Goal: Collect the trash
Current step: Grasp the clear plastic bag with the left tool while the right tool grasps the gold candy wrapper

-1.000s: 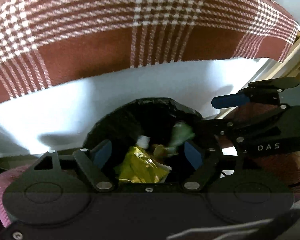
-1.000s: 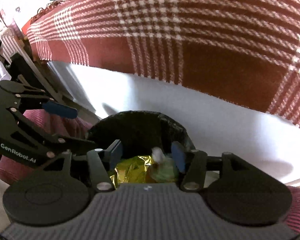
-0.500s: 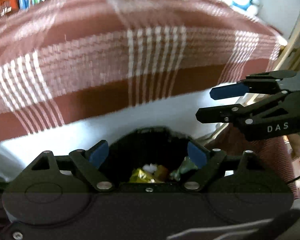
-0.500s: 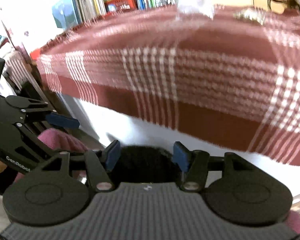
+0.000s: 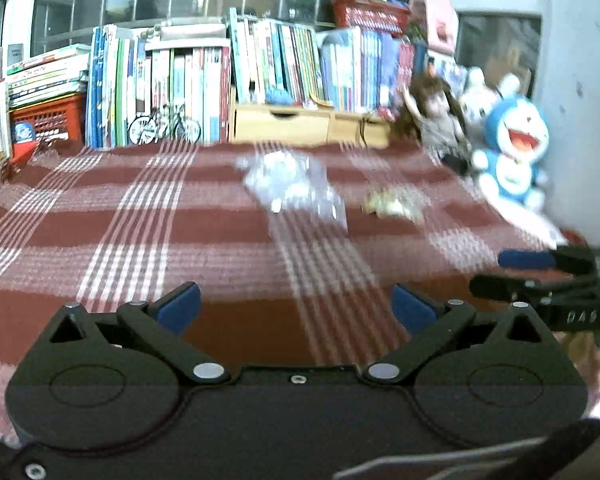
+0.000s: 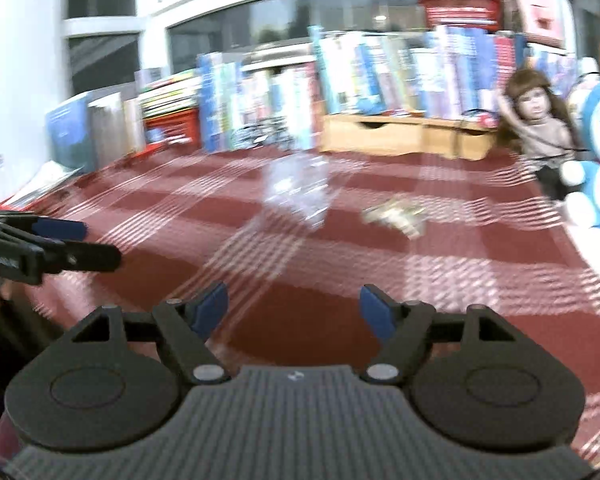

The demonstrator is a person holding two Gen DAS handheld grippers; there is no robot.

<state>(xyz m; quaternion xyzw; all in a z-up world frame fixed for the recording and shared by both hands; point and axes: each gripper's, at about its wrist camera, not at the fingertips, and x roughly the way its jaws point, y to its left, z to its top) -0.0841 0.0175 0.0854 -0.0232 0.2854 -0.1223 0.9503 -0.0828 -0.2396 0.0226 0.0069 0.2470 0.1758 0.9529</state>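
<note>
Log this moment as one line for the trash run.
left gripper: open, empty, jaws just opening | right gripper: open, empty, jaws just opening | clear plastic wrapper and gold wrapper: on plaid blanket

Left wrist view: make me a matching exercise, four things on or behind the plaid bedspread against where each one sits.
Things:
1. clear plastic wrapper
2. gold crumpled wrapper
3. blue cat plush
4. red basket

Places:
A. far right, by the wall
B. far left, under stacked books
C. middle of the bedspread
D. just right of the clear piece

Pairs: 1-C, 2-D, 3-A, 4-B
</note>
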